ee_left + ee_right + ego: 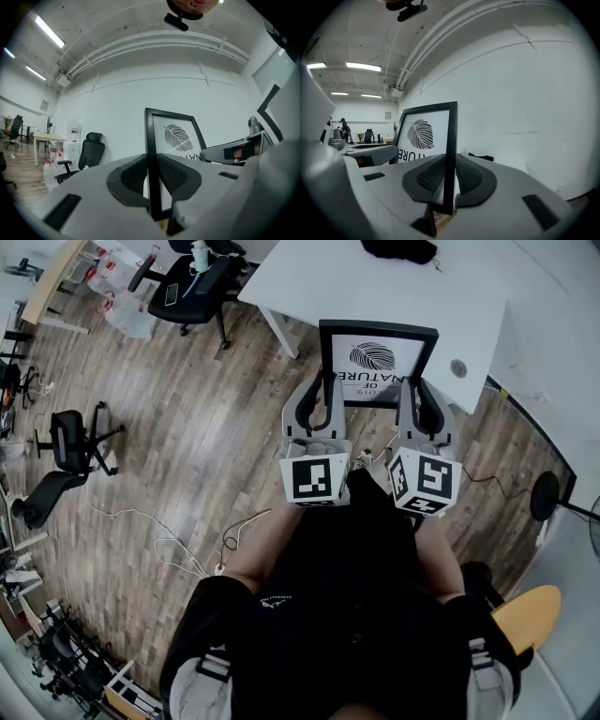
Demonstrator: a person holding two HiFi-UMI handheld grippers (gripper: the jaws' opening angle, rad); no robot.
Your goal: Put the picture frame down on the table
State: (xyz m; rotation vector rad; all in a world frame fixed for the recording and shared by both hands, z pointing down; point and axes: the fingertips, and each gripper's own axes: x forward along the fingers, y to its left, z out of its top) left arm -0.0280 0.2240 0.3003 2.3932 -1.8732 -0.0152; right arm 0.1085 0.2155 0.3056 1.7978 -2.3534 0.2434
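Observation:
A black picture frame (378, 367) with a leaf print is held upright between my two grippers, just in front of the white table (309, 277). My left gripper (319, 407) is shut on the frame's left edge. In the left gripper view that black edge (151, 140) runs straight down between the dark pads (131, 177), at the left gripper (153, 174). My right gripper (420, 407) is shut on the right edge. The right gripper view shows the frame (423, 133) pinched at the right gripper (449, 177). The frame's bottom is hidden behind the jaws.
The table's near corner carries a small round fitting (457, 368), and a black item (398, 249) lies at its far side. Office chairs (187, 287) (66, 442) stand on the wooden floor to the left. Cables (178, 540) trail there. A black round base (544, 495) stands at right.

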